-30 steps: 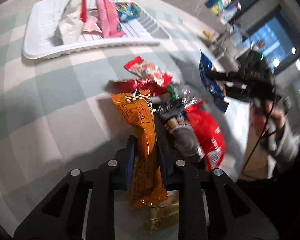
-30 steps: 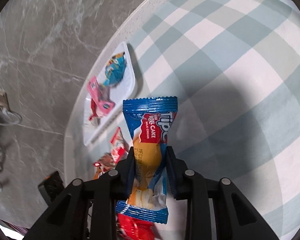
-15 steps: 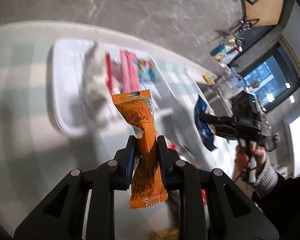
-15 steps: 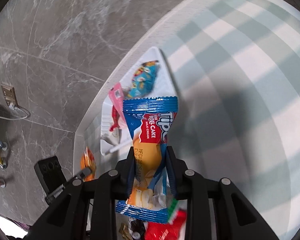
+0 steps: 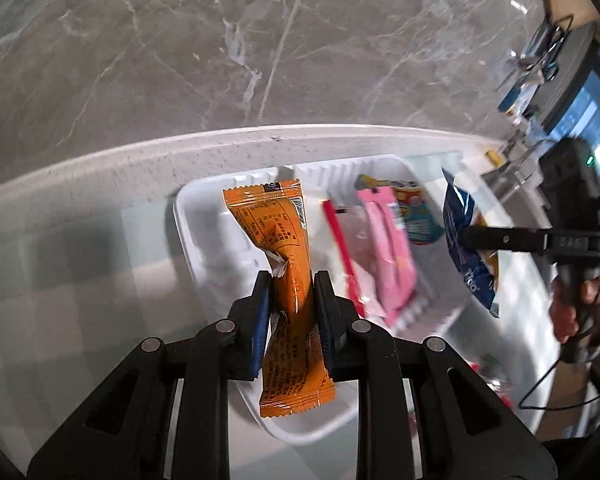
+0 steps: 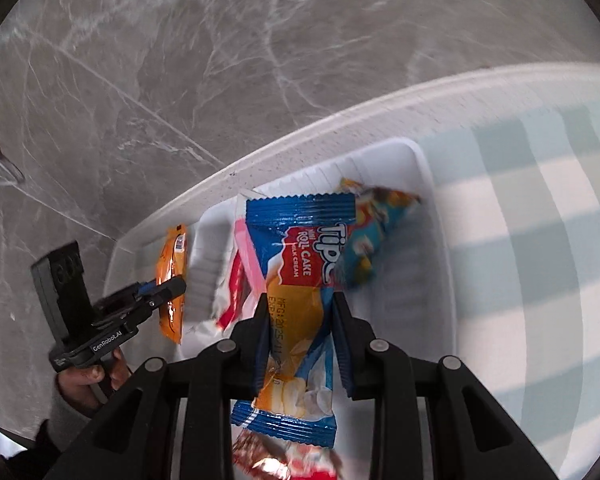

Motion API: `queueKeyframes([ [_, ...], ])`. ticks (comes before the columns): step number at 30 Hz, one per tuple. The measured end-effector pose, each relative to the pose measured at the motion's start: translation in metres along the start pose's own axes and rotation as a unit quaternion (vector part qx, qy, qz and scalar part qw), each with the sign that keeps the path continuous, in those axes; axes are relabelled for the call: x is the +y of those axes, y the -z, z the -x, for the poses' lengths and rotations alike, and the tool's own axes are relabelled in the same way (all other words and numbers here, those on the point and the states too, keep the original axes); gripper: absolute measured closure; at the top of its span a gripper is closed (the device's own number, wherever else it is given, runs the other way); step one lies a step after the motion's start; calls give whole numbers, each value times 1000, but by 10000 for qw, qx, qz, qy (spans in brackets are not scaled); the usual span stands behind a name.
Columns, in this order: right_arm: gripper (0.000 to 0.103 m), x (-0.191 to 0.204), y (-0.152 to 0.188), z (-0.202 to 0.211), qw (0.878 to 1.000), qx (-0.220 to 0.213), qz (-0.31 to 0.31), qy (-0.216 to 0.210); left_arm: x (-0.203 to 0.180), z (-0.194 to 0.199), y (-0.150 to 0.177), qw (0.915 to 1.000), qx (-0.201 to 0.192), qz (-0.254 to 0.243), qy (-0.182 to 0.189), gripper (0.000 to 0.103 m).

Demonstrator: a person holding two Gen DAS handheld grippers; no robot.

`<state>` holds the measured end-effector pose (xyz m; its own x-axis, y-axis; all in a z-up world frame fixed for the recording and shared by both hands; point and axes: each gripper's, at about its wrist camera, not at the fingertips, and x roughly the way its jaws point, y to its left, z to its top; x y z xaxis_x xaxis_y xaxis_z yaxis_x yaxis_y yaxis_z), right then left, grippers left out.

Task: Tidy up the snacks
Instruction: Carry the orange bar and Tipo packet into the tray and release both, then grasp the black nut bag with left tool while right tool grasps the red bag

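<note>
2 handheld grippers hang over a white tray (image 5: 204, 248) near the edge of a table covered in a pale green-and-white checked cloth (image 6: 540, 200), above a grey marbled floor. The left gripper (image 5: 290, 284) is clamped on an orange snack packet (image 5: 278, 236), its 2 pads pinching the wrapper at a crumpled waist; the upper half of the packet stands past the fingertips over the left part of the tray, and the lower half hangs back between the black fingers. The right gripper (image 6: 302, 304) is clamped on a blue Tipo roll cake packet (image 6: 306, 240), gripped below its red label, with the top seam reaching out over the middle of the tray and the bottom seam trailing behind the pads. In the tray lie a pink packet (image 5: 388, 248), a red-edged clear wrapper (image 5: 340, 240) and a blue-and-yellow packet (image 6: 374, 232) toward its right end. More wrappers, red and blurred, lie on the cloth below the right gripper. A hand in a grey sleeve (image 6: 82, 376) holds the left gripper's handle.
</note>
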<state>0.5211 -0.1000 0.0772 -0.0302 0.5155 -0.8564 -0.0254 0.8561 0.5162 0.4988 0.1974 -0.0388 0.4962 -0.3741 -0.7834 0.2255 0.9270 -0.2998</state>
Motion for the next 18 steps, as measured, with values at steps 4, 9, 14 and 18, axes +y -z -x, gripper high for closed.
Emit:
queueKeyframes([
  [4,70,12,-9,-18,9988,78,368,308,0,-15,-7,9992,-5,-168,-358,82],
  [9,65,19,-7,-25,9949,63,744,677,4,-28,-11,9981,-39,-199,-587,37],
  [14,59,31,1,-7,9920,-151,1013,740,-1,-16,-7,9960,-220,-315,-811,37],
  [18,54,37,12,19,9901,-363,1123,754,-17,6,0,9932,-406,-438,-1001,37],
])
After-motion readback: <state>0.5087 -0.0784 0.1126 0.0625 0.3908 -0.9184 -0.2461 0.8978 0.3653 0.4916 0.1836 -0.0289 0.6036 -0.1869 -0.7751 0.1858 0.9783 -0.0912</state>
